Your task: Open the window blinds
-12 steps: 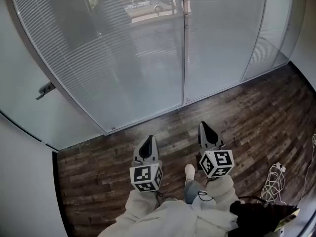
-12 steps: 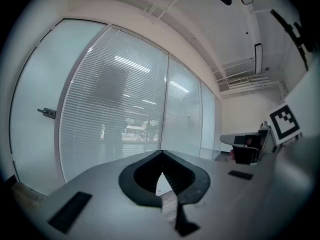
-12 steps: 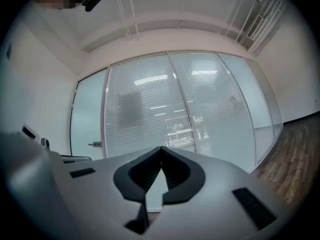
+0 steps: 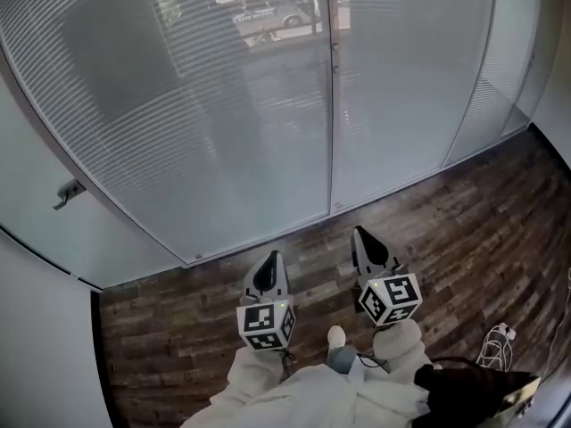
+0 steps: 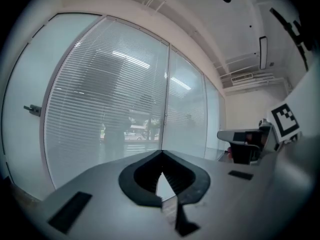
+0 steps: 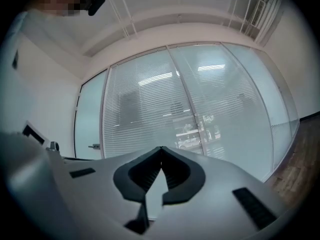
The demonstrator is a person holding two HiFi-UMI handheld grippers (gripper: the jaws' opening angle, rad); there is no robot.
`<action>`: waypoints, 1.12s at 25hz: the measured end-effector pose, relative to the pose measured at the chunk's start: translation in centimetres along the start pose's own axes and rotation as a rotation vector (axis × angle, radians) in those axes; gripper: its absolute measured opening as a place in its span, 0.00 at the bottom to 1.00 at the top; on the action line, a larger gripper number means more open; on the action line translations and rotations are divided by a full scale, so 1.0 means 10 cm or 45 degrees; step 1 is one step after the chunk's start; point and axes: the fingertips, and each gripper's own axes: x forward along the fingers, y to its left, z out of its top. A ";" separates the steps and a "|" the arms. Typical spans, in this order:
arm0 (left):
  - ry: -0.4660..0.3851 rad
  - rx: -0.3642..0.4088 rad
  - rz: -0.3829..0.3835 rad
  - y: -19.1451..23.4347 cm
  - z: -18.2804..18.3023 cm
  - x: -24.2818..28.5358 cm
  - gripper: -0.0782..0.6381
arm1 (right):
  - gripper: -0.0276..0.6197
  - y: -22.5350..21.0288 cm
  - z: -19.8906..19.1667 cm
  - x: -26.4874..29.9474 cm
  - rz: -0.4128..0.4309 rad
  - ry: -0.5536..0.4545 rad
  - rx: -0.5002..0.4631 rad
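Note:
Slatted blinds (image 4: 223, 105) hang lowered behind tall glass panels straight ahead, their slats tilted so a street outside shows faintly through; they also fill the left gripper view (image 5: 100, 99) and the right gripper view (image 6: 150, 104). My left gripper (image 4: 267, 267) and right gripper (image 4: 360, 237) are held side by side over the wooden floor (image 4: 464, 221), short of the glass and touching nothing. The left gripper (image 5: 161, 153) has its jaws shut with nothing between them. So does the right gripper (image 6: 161, 148). No cord or wand for the blinds can be made out.
A vertical frame post (image 4: 332, 87) splits the two main panes. A plain glass door with a lever handle (image 4: 67, 192) stands at the left. A coiled white cable (image 4: 495, 346) and a dark bag (image 4: 473, 390) lie on the floor at the right.
The window has come a little closer and the strip of floor before it is narrower. My foot has slid down the picture. Both grippers stay shut, side by side.

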 end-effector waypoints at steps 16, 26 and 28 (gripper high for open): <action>-0.018 0.057 0.100 -0.07 0.42 2.10 0.11 | 0.06 -1.58 0.25 1.66 0.041 -0.009 -0.002; -0.066 0.050 0.061 0.39 0.70 3.30 0.11 | 0.06 -2.02 0.36 2.86 -0.020 -0.049 -0.010; -0.086 0.058 0.048 0.49 0.83 3.57 0.11 | 0.06 -2.12 0.48 3.16 -0.034 -0.076 -0.015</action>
